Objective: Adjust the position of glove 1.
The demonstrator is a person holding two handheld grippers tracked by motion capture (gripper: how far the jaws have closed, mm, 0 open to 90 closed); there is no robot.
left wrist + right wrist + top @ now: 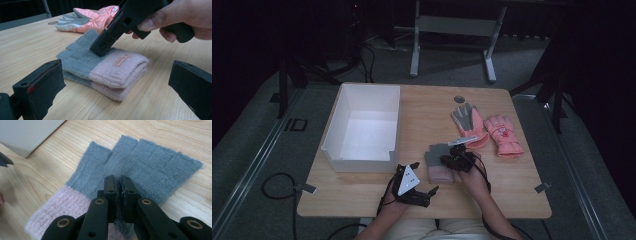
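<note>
At the left of the pale wooden counter stands a white rectangular plastic bin with an open top, its near wall just ahead of the left gripper. That gripper lies low near the counter's front edge, held in the person's left hand, a grey three-cornered plate on top. In the left gripper view its two black fingers stand wide apart with bare counter between them and nothing held; they point toward the stacked knit gloves.

Just right of it lies the pair of grey-and-pink knitted fingerless gloves, one flat on top of the other, grey finger ends toward the far side and pink ribbed cuffs toward the person. A small pink label shows on the upper cuff in the left gripper view. The right gripper, held in the person's right hand, tilts down onto the stack where grey meets pink. In the right gripper view its fingers are drawn together with a fold of grey knit pinched between them, so they grip the upper glove.

Farther right and toward the far side lie two pink padded winter gloves, side by side, one showing a grey palm, well apart from the knit pair. A small round grey disc sits in the counter beyond them.
</note>
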